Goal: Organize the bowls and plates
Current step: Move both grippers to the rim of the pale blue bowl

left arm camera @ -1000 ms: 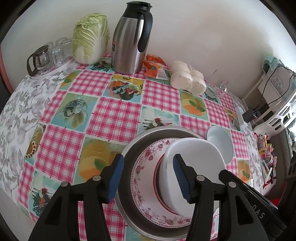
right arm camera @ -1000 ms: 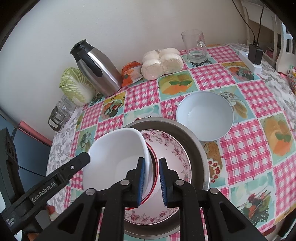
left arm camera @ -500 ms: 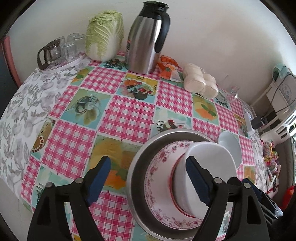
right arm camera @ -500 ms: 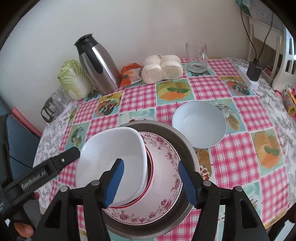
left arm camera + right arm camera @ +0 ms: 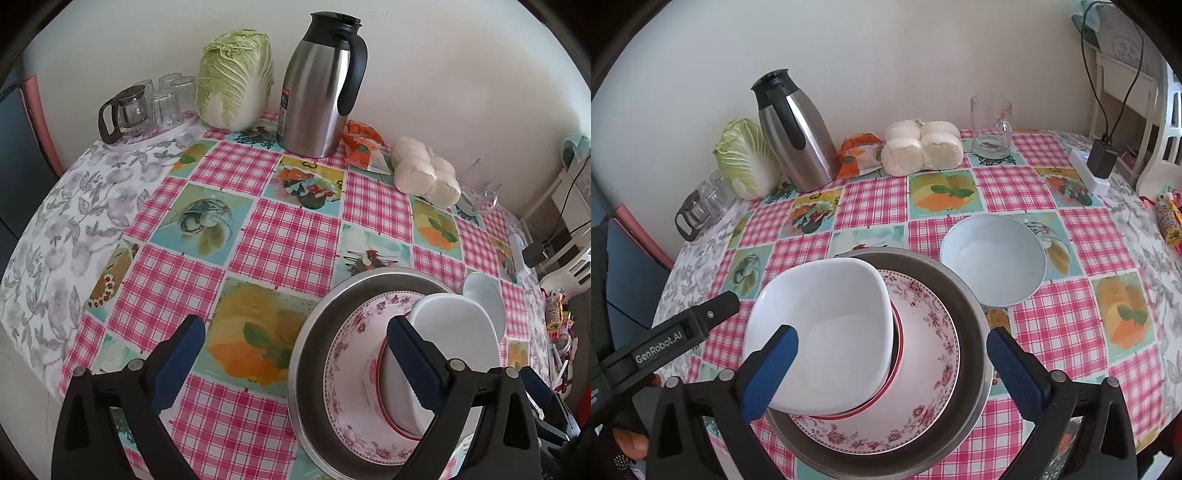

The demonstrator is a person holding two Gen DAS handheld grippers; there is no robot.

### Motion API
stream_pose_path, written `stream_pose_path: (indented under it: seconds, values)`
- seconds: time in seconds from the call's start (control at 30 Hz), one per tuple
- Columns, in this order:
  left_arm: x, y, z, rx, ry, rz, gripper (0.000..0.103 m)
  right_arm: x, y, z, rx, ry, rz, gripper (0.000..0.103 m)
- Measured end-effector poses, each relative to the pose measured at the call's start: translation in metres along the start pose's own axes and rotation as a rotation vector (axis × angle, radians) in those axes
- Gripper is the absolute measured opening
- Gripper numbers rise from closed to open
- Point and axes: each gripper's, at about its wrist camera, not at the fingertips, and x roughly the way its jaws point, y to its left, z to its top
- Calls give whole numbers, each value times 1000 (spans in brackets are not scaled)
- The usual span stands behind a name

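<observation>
A steel basin holds a floral plate, a red-rimmed bowl and, tilted on top, a white square bowl. The stack also shows in the left wrist view, with the basin and white square bowl at lower right. A pale blue round bowl sits on the cloth to the basin's right. My right gripper is open and empty above the stack. My left gripper is open and empty, its right finger near the square bowl.
At the back stand a steel thermos, a cabbage, steamed buns, an orange packet and a glass mug. Glasses on a tray sit far left. A power strip lies at the right edge.
My right gripper opened, letting go of the white square bowl, which rests tilted on the stack. My left gripper opened wider. Both pulled back and up.
</observation>
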Motion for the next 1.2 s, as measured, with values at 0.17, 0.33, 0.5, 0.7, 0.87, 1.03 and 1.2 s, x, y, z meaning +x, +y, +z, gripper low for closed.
stream_pose_path:
  seconds: [0.17,0.33,0.5,0.7,0.87,1.03,1.2]
  values:
    - [1,0,0,4,3,7,99,-1,-1,1,7,-7,0,103]
    - [-3,-4,-1,14,-2,5,99,-3,-3,2,5,-10,0,103]
    - [-9,-11,-1,33,-15,-5,99,-8,-7,5,7,-18,13,103]
    - [-16,-20,-1,37,-24,-37,99,-14,-25,10,39,-35,7,103]
    - [-25,-36,-2,67,-43,-54,99,-19,-52,14,88,-46,-4,103]
    - [-35,-54,-4,85,-67,-77,99,-22,-89,17,140,-54,-56,103]
    - [-44,-80,-7,131,-94,-66,99,-24,-125,20,215,-59,-79,103]
